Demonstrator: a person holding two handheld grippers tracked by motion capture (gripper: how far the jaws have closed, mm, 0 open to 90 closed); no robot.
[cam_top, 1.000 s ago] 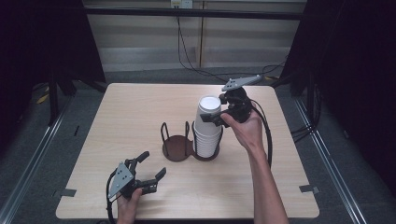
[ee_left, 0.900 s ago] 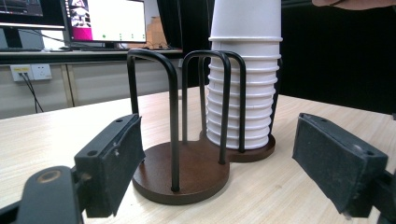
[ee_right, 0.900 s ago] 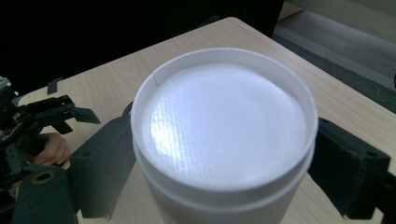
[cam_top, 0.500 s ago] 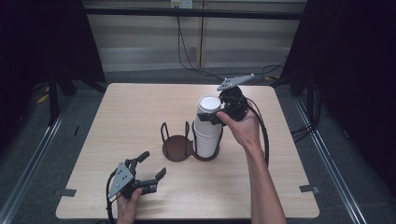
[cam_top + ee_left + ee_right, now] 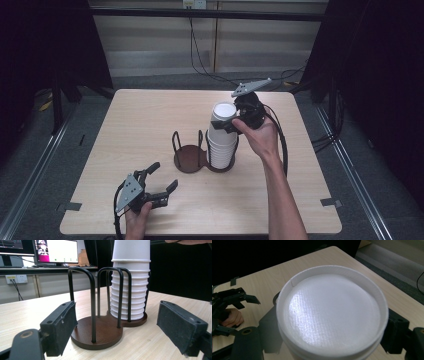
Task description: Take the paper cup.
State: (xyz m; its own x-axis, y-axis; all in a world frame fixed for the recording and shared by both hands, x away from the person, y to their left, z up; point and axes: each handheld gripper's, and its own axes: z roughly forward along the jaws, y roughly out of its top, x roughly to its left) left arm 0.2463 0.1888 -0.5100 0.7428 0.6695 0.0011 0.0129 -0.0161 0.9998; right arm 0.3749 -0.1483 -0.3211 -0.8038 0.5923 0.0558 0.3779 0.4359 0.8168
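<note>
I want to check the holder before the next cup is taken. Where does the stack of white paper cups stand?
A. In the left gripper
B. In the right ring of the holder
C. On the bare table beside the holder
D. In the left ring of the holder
B: in the high view the stack of cups stands inside the right ring of the holder, while the left ring holds nothing.

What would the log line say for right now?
right gripper: shut on top cup | cup stack: in holder | left gripper: open, idle on table
</note>
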